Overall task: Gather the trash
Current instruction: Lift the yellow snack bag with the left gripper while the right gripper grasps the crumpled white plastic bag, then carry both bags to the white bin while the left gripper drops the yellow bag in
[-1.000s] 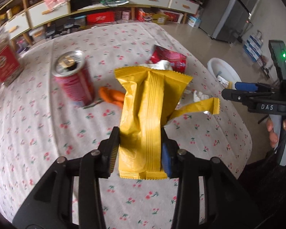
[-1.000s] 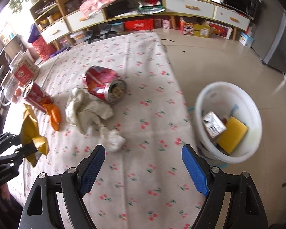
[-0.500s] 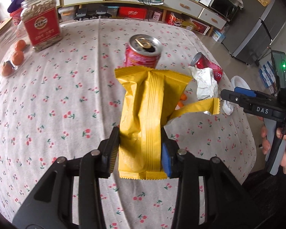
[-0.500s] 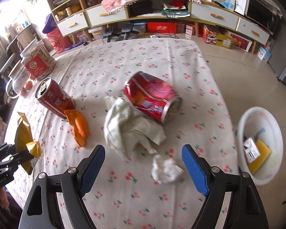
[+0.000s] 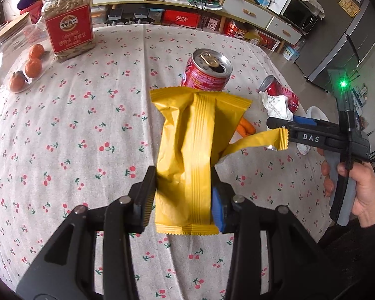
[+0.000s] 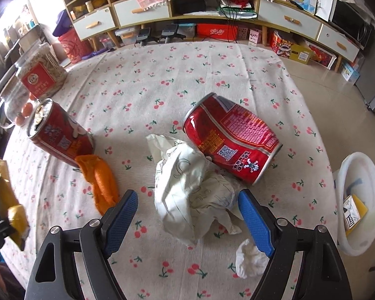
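Both tools swung over desk; right tool (image 6: 187, 221) wide, straddling crumpled paper (image 6: 190, 195) mid-frame; left tool (image 5: 183, 200) pinching yellow wrapper (image 5: 187, 150). Risk: pads snag tablecloth (image 6: 162, 75) w/ paper.

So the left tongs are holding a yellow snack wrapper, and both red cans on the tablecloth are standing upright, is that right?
Not quite. The left tongs do hold the yellow snack wrapper, but only one red can stands upright. The other red can lies tipped on its side against the crumpled paper, as the right wrist view shows.
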The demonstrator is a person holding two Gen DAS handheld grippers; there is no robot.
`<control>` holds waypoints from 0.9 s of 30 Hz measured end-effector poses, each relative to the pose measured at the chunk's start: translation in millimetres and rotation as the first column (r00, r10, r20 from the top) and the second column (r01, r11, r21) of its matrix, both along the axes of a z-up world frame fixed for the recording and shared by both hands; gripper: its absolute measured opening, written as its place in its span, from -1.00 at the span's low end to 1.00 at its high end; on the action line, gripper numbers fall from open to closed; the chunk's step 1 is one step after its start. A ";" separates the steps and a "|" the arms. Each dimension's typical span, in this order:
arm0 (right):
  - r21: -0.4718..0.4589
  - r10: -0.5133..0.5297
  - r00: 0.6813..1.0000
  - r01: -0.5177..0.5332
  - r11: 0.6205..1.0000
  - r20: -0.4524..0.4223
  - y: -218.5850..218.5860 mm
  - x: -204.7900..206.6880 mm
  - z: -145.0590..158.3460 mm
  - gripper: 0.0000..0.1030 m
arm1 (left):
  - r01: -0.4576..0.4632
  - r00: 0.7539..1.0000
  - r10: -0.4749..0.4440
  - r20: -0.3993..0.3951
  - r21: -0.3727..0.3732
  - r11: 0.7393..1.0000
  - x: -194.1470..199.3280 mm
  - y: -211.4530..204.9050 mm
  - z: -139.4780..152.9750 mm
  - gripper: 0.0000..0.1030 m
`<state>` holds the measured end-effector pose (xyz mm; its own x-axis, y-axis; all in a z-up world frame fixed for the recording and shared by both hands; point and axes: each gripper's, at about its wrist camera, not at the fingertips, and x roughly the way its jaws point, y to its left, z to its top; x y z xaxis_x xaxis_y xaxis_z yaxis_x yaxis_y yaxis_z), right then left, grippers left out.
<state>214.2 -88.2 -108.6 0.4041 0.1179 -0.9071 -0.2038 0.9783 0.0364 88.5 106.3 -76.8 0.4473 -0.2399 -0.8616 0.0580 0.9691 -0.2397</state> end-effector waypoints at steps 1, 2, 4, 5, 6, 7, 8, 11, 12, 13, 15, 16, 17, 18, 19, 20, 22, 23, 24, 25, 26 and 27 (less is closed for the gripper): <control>0.000 -0.002 1.000 0.002 1.000 -0.003 -0.6 -0.1 -1.1 0.52 | -0.001 1.000 0.001 0.001 0.000 1.000 -0.4 0.5 0.1 -0.20; 0.000 -0.003 1.000 0.003 1.000 -0.007 -1.5 -0.1 -2.0 0.34 | -0.001 1.000 0.001 0.001 0.000 1.000 -0.4 0.2 0.1 -0.20; -0.003 0.000 1.000 0.000 1.000 -0.014 -2.7 -0.2 -3.1 0.06 | 0.000 1.000 0.000 0.001 0.001 1.000 -0.2 -0.3 0.1 -0.20; 0.003 0.003 1.000 -0.003 1.000 -0.016 -3.1 -0.8 -3.1 0.02 | -0.001 1.000 0.001 0.003 0.002 1.000 -0.4 -0.4 0.3 -0.20; 0.010 0.005 1.000 -0.005 1.000 -0.017 -4.0 -1.2 -2.5 -0.04 | -0.001 1.000 0.001 0.005 0.002 1.000 -0.6 -1.0 0.9 -0.20; 0.011 0.007 1.000 -0.007 1.000 -0.017 -4.1 -1.9 -1.6 -0.14 | -0.002 1.000 0.002 0.008 0.002 1.000 -0.9 -1.3 1.9 -0.20; 0.012 0.013 1.000 -0.013 1.000 -0.015 -3.8 -3.0 -0.1 -0.18 | -0.002 1.000 0.002 0.010 0.002 1.000 -0.4 -1.9 2.8 -0.20; 0.021 0.036 0.999 -0.036 0.999 -0.005 -2.0 -8.6 6.2 -0.24 | -0.001 1.000 0.001 0.024 0.003 1.000 1.7 -4.0 7.3 -0.20; 0.028 0.044 0.999 -0.044 0.999 -0.002 -1.7 -10.8 9.0 -0.24 | -0.001 1.000 0.001 0.030 0.003 1.000 1.7 -4.6 9.1 -0.20; 0.035 0.049 0.999 -0.049 0.998 0.000 -1.5 -12.7 11.3 -0.25 | -0.001 0.999 0.001 0.033 0.003 1.000 2.2 -5.3 9.9 -0.20; 0.050 0.059 0.998 -0.059 0.997 0.011 -2.6 -18.6 18.5 -0.25 | 0.000 0.999 0.000 0.040 0.002 1.000 4.0 -7.2 11.8 -0.20; 0.053 0.062 0.998 -0.062 0.997 0.017 -3.3 -20.9 21.4 -0.25 | 0.002 0.999 -0.002 0.045 0.003 1.000 4.5 -8.6 13.0 -0.20; 0.059 0.063 0.998 -0.065 0.996 0.026 -5.3 -24.4 25.6 -0.25 | 0.004 0.999 -0.004 0.047 0.004 1.000 4.7 -10.4 13.6 -0.20; 0.064 0.063 0.997 -0.065 0.996 0.033 -7.5 -27.1 29.2 -0.25 | 0.006 0.999 -0.006 0.051 0.004 1.000 5.1 -12.2 14.1 -0.20; 0.068 0.062 0.997 -0.064 0.996 0.038 -9.5 -29.0 32.0 -0.25 | 0.009 0.998 -0.010 0.054 0.004 1.000 5.8 -14.7 15.0 -0.20; 0.073 0.057 0.997 -0.060 0.996 0.046 -13.6 -32.0 36.0 -0.25 | 0.013 0.998 -0.013 0.058 0.004 1.000 5.8 -17.0 15.8 -0.20; 0.078 0.049 0.997 -0.053 0.996 0.061 -20.9 -36.7 42.8 -0.25 | 0.020 0.998 -0.021 0.067 0.002 1.000 6.4 -23.6 18.0 -0.20; 0.079 0.044 0.997 -0.050 0.996 0.068 -25.3 -38.8 45.8 -0.25 | 0.023 0.997 -0.023 0.069 0.001 1.000 5.3 -26.2 18.3 -0.20; 0.081 0.036 0.996 -0.042 0.996 0.077 -32.0 -41.4 49.7 -0.25 | 0.030 0.997 -0.030 0.073 0.000 1.000 6.3 -30.7 19.8 -0.20; 0.082 0.028 0.996 -0.035 0.996 0.083 -37.9 -43.4 52.5 -0.25 | 0.035 0.997 -0.035 0.076 -0.001 0.999 7.1 -34.4 21.0 -0.20; 0.081 0.019 0.996 -0.026 0.996 0.088 -43.8 -45.1 54.8 -0.25 | 0.039 0.996 -0.038 0.080 -0.003 0.999 7.5 -37.9 22.7 -0.20; 0.081 0.011 0.996 -0.019 0.997 0.092 -48.8 -46.5 56.8 -0.25 | 0.044 0.995 -0.043 0.085 -0.005 0.999 8.2 -41.7 24.3 -0.20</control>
<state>167.8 -137.0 -51.9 0.4822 0.1968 -0.8537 -0.2247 0.9696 0.0966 96.8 64.6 -52.5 0.5077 -0.2664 -0.8193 0.1205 0.9636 -0.2387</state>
